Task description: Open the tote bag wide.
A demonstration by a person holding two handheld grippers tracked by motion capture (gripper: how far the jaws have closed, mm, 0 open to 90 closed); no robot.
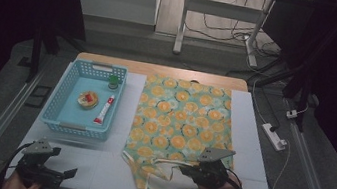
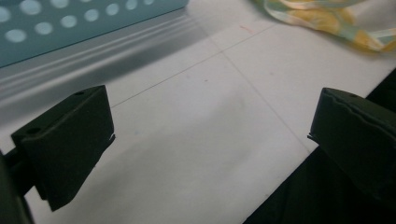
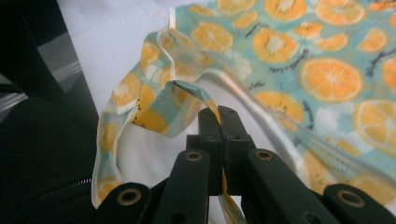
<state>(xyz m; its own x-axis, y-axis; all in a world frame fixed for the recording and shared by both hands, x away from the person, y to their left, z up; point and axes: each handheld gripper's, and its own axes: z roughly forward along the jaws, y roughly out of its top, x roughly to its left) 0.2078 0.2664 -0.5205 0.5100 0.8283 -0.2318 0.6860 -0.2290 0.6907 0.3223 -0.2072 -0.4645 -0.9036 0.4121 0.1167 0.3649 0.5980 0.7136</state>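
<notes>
High view: one orange-print cloth bag [image 1: 179, 126] flat on the white table [image 1: 256, 138], right of centre, with its handles bunched at the near edge. One blue basket [image 1: 70, 80] sits to its left, just beside it and not touching. In the basket are three items: a round dish [image 1: 88, 99], a red-and-white tube [image 1: 104, 109] and a small green-capped jar [image 1: 114, 82].

Two grippers. The right gripper [image 1: 184, 169] is over the bag's near end, and the right gripper view has its jaws clenched on one handle strap [image 3: 187, 100], which loops up off the table from the pinch. The left gripper [image 1: 68, 173] is at the near left corner; in the left gripper view its jaws stand wide apart over bare table, grasping nothing, with the basket wall [image 2: 56, 23] at top left and a bit of bag [image 2: 327, 21] at top right.

Surface: white panels with thin seams, wooden strip along the far edge. Room: dim, grey floor, a table frame [image 1: 219, 11] behind, cables and one power strip [image 1: 274, 135] on the floor to the right.

Hard to read: the dish contents are too small to make out; hands are cut off at the bottom edge; the strap's pinched stretch is hidden between the jaws.
</notes>
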